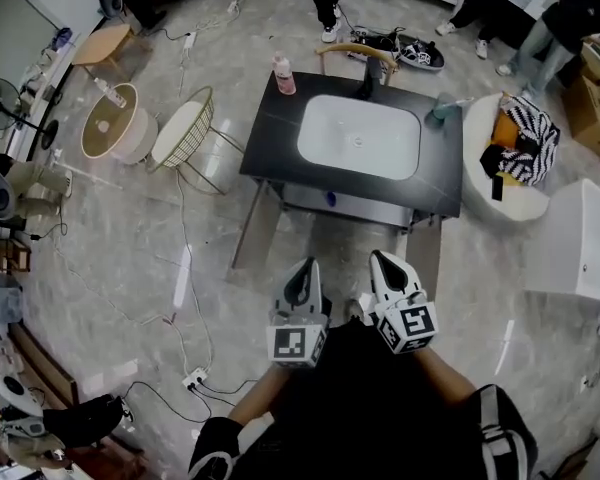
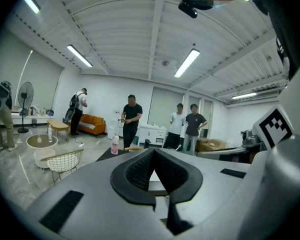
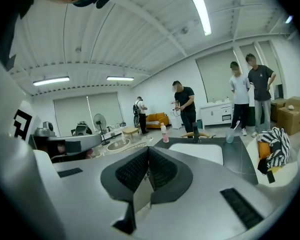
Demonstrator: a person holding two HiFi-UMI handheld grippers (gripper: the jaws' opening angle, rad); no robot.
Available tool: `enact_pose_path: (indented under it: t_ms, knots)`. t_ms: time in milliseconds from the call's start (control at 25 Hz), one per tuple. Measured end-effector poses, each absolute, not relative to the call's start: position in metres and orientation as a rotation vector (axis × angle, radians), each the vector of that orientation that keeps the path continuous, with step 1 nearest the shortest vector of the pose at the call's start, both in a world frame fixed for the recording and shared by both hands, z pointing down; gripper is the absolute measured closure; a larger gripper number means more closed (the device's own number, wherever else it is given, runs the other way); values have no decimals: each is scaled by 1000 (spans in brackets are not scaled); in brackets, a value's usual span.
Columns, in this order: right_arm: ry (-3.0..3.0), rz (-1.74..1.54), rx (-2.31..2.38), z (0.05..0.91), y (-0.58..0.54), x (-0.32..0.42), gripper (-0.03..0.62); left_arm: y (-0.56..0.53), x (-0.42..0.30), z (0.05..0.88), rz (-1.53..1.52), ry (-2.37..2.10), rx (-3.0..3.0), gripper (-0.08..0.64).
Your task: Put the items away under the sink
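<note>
The pink bottle (image 1: 283, 74) stands upright on the black counter (image 1: 270, 143), at the far left corner, at about ten o'clock from the white basin (image 1: 360, 138). A pale cup (image 1: 440, 111) holding what looks like a toothbrush stands at the basin's two o'clock, near the counter's right edge. Both have their long axis vertical, so each calls for a level grasp from the side.

Under the counter's near edge is a grey panel (image 1: 345, 206), perhaps a shelf or drawer front; the view is too steep to say which.

Both grippers hang well short of the counter, on the near side. From the left gripper (image 1: 302, 270) the bottle lies at about twelve o'clock. From the right gripper (image 1: 385, 264) the cup lies at about one o'clock. So the left is nearer the bottle and the right nearer the cup. Each gripper's jaws are clenched together with nothing between them, and must part before any grasp.
</note>
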State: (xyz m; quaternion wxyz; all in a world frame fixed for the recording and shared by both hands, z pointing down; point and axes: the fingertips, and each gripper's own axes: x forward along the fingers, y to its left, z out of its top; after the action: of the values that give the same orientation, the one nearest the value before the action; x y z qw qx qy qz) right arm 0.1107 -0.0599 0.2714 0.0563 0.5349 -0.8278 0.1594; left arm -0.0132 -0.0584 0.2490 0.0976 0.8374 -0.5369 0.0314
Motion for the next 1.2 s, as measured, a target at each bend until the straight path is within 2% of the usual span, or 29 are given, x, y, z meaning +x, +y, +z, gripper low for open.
enact_pose_path:
  t_ms: [1200]
  knots:
    - [-2529,453,1552,279,-34,109,581,-37,1,259,104,-1570,2482,544]
